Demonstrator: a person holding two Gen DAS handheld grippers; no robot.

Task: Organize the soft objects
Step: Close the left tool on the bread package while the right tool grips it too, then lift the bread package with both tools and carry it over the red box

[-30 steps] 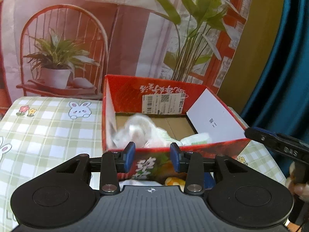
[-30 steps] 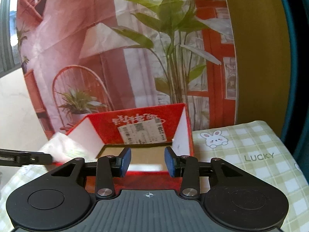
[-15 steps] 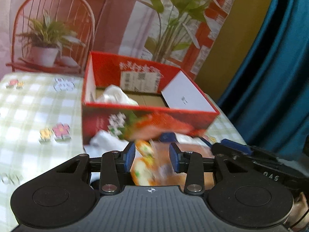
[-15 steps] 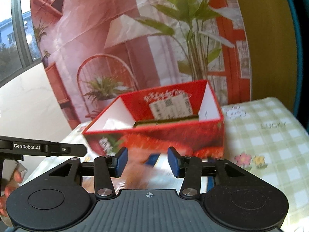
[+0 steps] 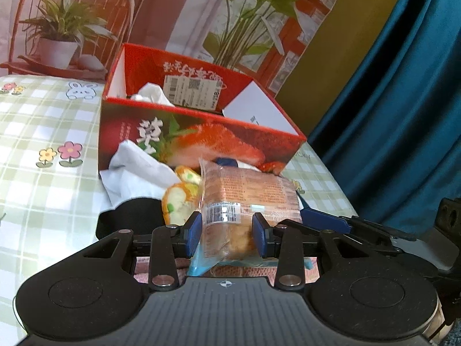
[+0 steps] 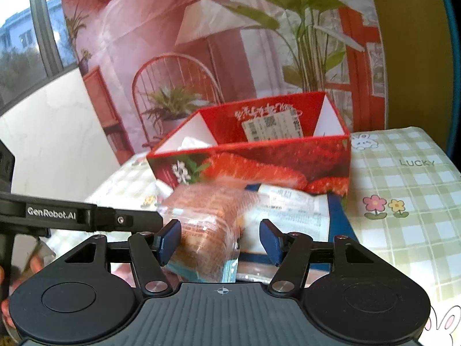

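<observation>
Left gripper point(image 5: 226, 232) straddles the bread packet point(image 5: 247, 193) lying before the red box point(image 5: 201, 132), contact unclear; right gripper point(image 6: 220, 240) opening around it — both closing could crush it.

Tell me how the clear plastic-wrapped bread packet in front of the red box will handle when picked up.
The clear plastic-wrapped bread packet probably squashes easily, since it looks like soft bread. Its glossy film may slip between the pads of the left hand-held gripper. It likely weighs little for its bulk, and the loose crimped end could flop.
</observation>
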